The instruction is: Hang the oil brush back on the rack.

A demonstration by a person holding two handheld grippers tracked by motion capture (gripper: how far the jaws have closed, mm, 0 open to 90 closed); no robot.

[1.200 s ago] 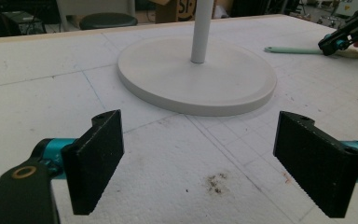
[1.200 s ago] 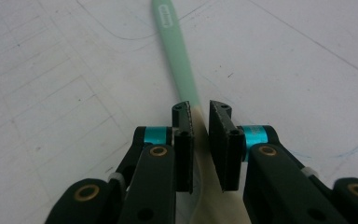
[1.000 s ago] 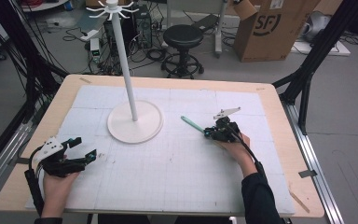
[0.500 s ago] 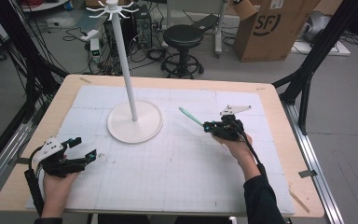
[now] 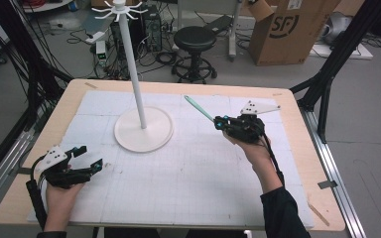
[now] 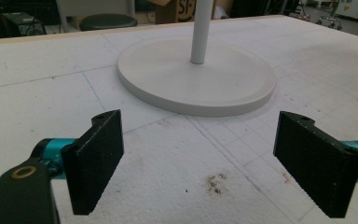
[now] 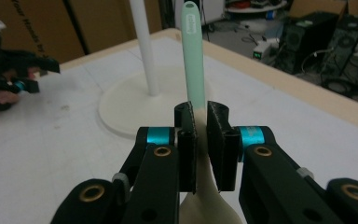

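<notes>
While the right gripper (image 7: pixel 200 140) clamps the mint-handled spoon (image 7: pixel 192 56) and the left gripper (image 6: pixel 200 163) rests released, the handle ahead could strike the stand's pole (image 7: pixel 144 46), twisting the spoon loose.

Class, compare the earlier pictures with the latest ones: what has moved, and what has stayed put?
The right gripper, shut on the mint-green spoon, has lifted it off the mat and carried it further back, handle pointing toward the white stand. The left gripper stayed open in place; the stand did not move.
</notes>
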